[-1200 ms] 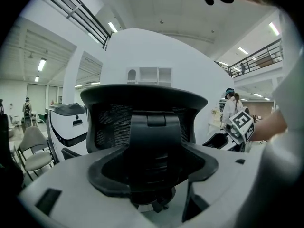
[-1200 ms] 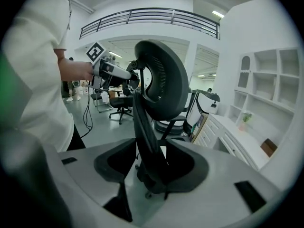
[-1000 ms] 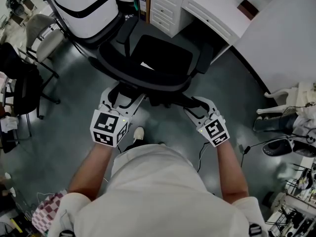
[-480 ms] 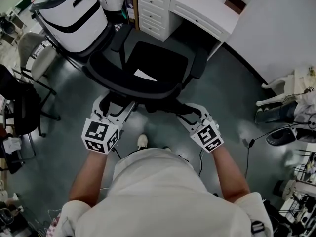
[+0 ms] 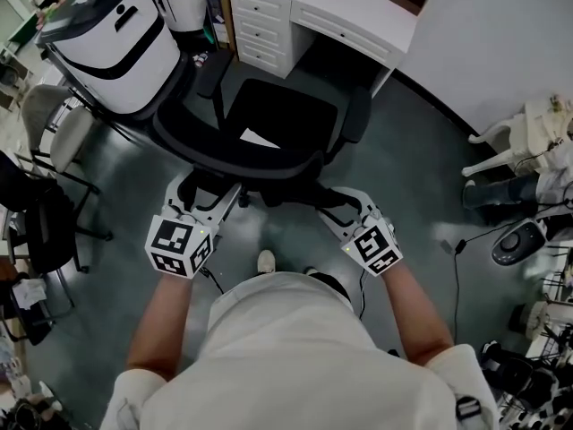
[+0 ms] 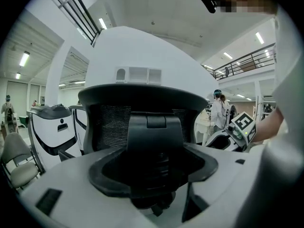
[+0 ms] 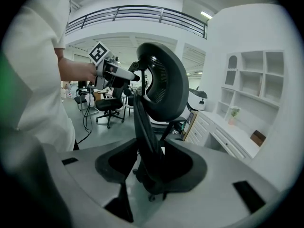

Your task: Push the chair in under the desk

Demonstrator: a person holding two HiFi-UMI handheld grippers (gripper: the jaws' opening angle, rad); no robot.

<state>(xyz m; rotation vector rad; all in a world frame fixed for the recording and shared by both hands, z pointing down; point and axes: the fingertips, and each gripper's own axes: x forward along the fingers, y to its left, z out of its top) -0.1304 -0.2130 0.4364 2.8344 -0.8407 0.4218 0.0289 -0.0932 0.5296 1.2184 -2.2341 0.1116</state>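
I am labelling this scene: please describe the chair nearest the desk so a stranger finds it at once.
Find the white desk with drawers at the top of the head view. Just before its opening stands the black office chair. Unlike the beige chair at the left, it has a white paper slip on its seat.

Matt black mesh chair (image 6: 107,125), glossy grey floor (image 5: 421,168)
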